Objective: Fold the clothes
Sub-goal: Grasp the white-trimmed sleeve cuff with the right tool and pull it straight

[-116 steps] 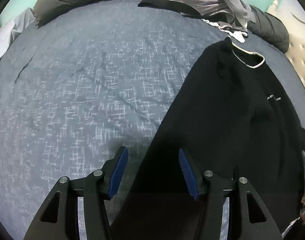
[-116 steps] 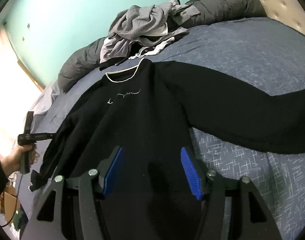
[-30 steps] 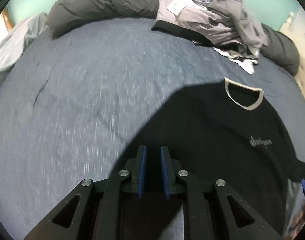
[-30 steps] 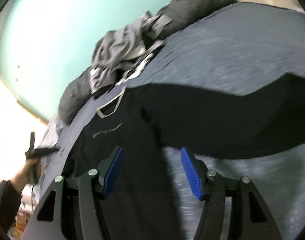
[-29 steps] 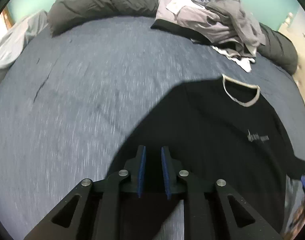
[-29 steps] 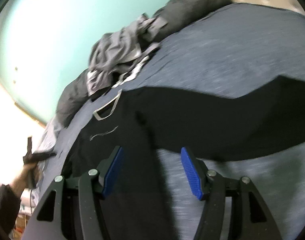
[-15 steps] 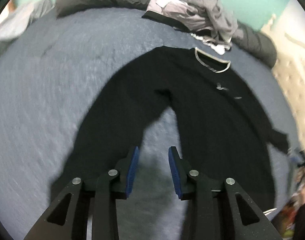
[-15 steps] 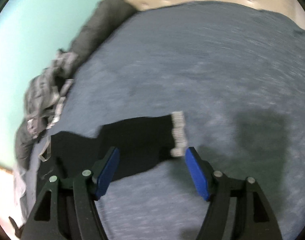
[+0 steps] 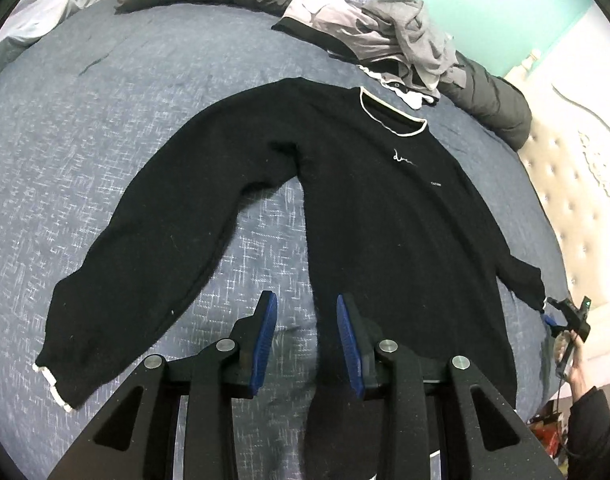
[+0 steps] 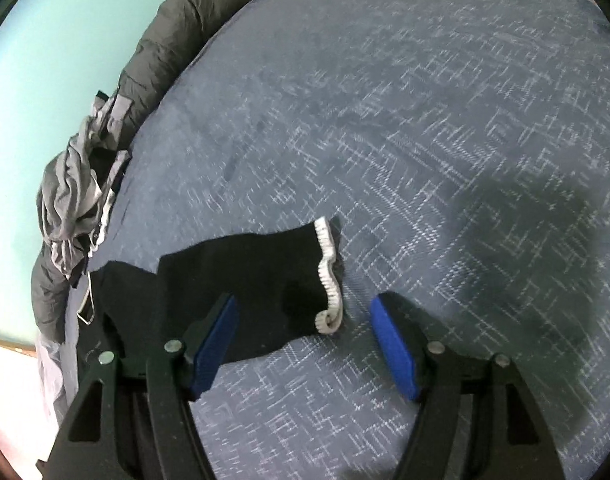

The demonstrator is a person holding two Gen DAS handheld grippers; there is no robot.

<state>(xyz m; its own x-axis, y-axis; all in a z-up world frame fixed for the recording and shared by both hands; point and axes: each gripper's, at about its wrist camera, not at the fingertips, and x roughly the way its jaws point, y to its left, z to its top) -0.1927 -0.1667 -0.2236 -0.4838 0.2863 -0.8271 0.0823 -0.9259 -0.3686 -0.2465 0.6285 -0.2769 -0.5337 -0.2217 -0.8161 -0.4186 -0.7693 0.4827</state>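
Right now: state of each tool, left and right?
Left tool: open, holding nothing, over the hem side of the black sweater.
Right tool: open wide, empty, its fingers either side of the sweater's white-trimmed cuff.

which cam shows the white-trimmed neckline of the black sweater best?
Left wrist. There the black sweater lies spread flat on the bed, and its neckline shows as a full white-edged loop. The right wrist view catches only a thin sliver of the neckline at the frame's left edge; it mostly shows a sleeve cuff.
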